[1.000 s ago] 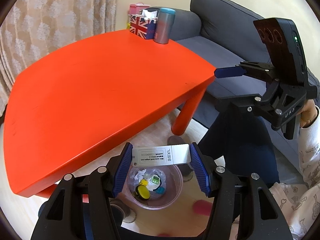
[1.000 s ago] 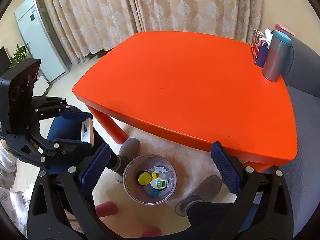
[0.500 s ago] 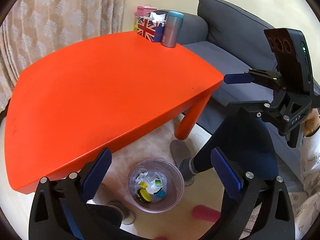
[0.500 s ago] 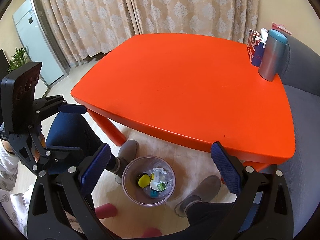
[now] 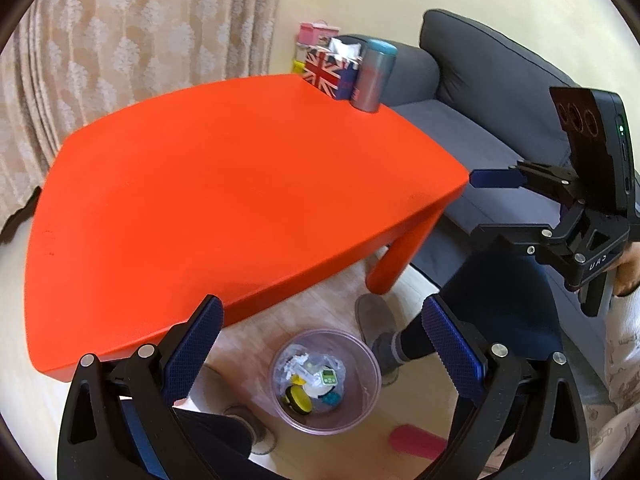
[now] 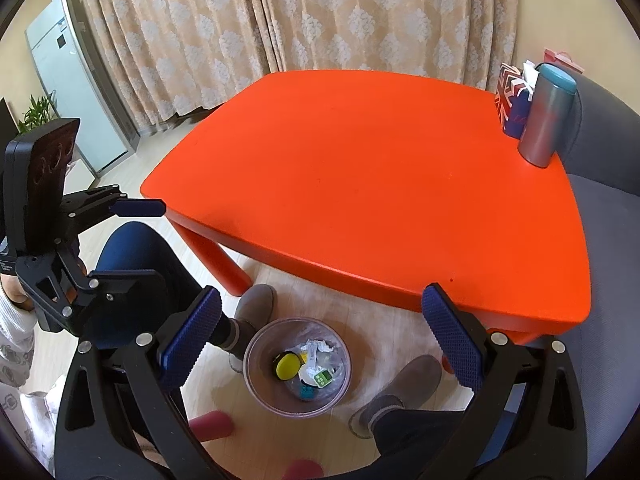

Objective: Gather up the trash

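Note:
A clear round trash bin (image 5: 325, 381) stands on the floor by the red table (image 5: 224, 184); it also shows in the right wrist view (image 6: 297, 367). It holds a yellow lid, white crumpled paper, a white box and small coloured scraps. My left gripper (image 5: 322, 344) is open and empty above the bin. My right gripper (image 6: 320, 344) is open and empty, also above the bin. Each gripper shows in the other's view: the right gripper (image 5: 496, 206) at the right, the left gripper (image 6: 138, 240) at the left.
On the table's far corner stand a Union Jack tissue box (image 5: 330, 74) and a grey tumbler (image 5: 374, 76). A grey sofa (image 5: 480, 80) is behind. The person's legs and slippers (image 6: 396, 390) flank the bin. Curtains (image 6: 300, 12) hang at the back.
One second ago my left gripper held a white labelled box over the bin. It opened and the box dropped into the bin. Both grippers have lifted slightly.

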